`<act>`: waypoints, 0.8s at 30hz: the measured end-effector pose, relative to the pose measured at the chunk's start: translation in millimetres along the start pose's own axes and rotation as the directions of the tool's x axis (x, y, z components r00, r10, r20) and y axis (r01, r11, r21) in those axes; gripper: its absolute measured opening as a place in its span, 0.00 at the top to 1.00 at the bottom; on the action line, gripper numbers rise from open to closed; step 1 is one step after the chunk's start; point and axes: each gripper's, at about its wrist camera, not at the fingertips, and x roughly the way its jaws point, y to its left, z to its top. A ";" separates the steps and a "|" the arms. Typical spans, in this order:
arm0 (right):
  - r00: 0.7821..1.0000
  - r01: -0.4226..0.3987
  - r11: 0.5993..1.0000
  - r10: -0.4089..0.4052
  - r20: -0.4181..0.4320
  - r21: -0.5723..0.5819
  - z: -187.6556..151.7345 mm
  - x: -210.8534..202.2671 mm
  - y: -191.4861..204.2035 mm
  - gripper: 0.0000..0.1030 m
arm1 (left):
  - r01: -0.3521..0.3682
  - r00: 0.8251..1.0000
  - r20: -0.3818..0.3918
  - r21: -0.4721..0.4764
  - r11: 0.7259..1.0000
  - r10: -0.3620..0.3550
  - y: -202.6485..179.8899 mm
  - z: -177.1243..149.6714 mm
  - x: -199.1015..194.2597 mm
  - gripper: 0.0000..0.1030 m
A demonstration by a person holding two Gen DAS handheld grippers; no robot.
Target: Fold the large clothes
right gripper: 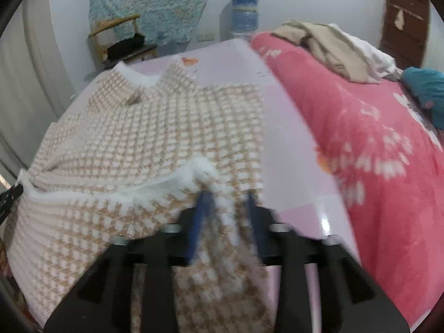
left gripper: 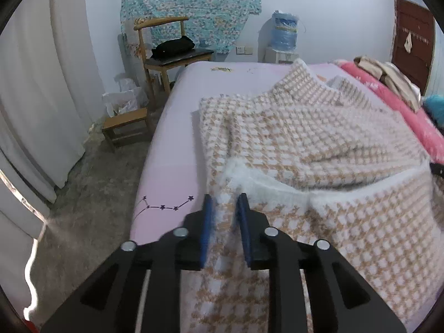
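Observation:
A large fluffy garment [left gripper: 305,138] in a tan-and-white check lies spread on the pale pink bed sheet [left gripper: 172,149]. Its white-edged hem [left gripper: 249,183] is turned up towards the collar. My left gripper [left gripper: 224,202] hovers at the hem's left corner, its blue pads apart, with checked fabric lying loosely in the gap. The same garment [right gripper: 155,127] fills the right wrist view. There my right gripper [right gripper: 226,197] stands open at the hem's right corner. A raised ridge of fuzzy fabric [right gripper: 205,172] sits between its fingers, against the left one.
A pink blanket [right gripper: 360,144] with a heap of beige clothes [right gripper: 327,44] covers the bed's right side. A wooden chair [left gripper: 169,55], a low stool [left gripper: 125,127], white curtains and a blue water bottle [left gripper: 285,30] stand beyond the bed's left and far edges.

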 end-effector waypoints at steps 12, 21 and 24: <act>0.929 -0.370 0.908 0.360 -0.088 -0.196 -66.4 -101.4 60.2 0.78 | 0.547 0.834 -0.104 0.030 0.837 -0.541 -55.7 -39.4 -86.5 0.75; 0.927 -0.358 0.912 0.320 -0.198 -0.203 -85.9 -44.8 87.6 0.86 | 0.413 0.905 -0.177 0.143 0.899 -0.387 -96.2 -66.3 -44.9 0.72; 0.939 -0.324 0.915 0.281 -0.197 -0.239 -76.8 -59.1 92.4 0.86 | 0.419 0.904 -0.158 0.151 0.895 -0.397 -98.4 -57.5 -55.8 0.74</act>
